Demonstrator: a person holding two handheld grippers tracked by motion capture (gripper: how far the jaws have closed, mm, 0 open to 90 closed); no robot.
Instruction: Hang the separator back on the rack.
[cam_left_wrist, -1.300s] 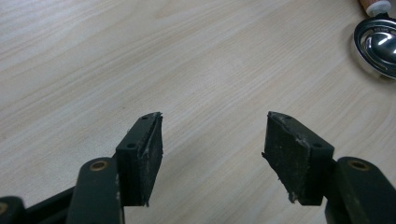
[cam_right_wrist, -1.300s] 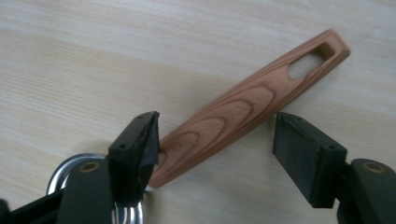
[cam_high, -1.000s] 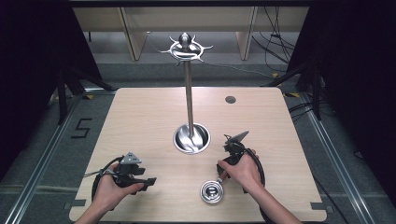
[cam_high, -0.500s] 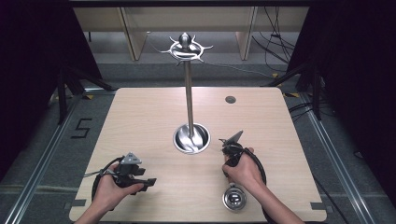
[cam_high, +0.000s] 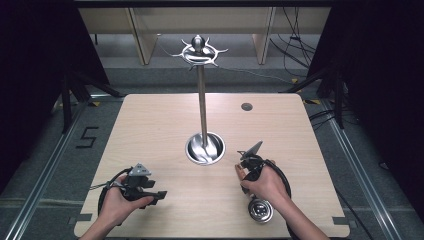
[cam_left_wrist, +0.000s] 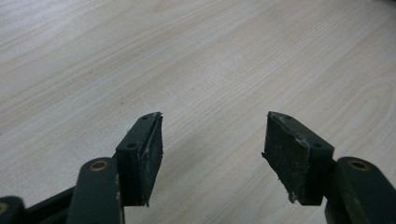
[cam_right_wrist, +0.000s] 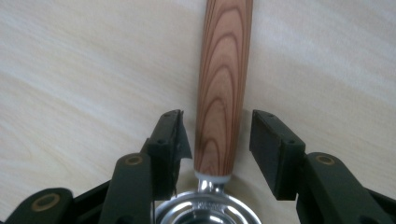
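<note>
Below, at the lower right of the high view, the portafilter (cam_high: 261, 210) is seen on the worktop (cam_high: 160, 130); its wooden handle (cam_right_wrist: 223, 84) lies between the just-opening, untouching jaws of the right hand-held gripper (cam_right_wrist: 217, 140). The left hand-held gripper (cam_left_wrist: 212, 149) is held apart.

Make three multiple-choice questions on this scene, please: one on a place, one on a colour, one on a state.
1. Where does the tall metal stand rest?
A. mid-table
B. the table's left edge
C. the floor
2. What colour is the tool's handle?
A. blue
B. brown wood
C. white
3. How are the left gripper's jaws?
A. shut on a cup
B. shut, empty
C. open, empty

1 A: the stand has its base on the middle of the table.
2 B: the handle shows brown grain.
3 C: the left gripper has its pads apart over bare wood.
</note>
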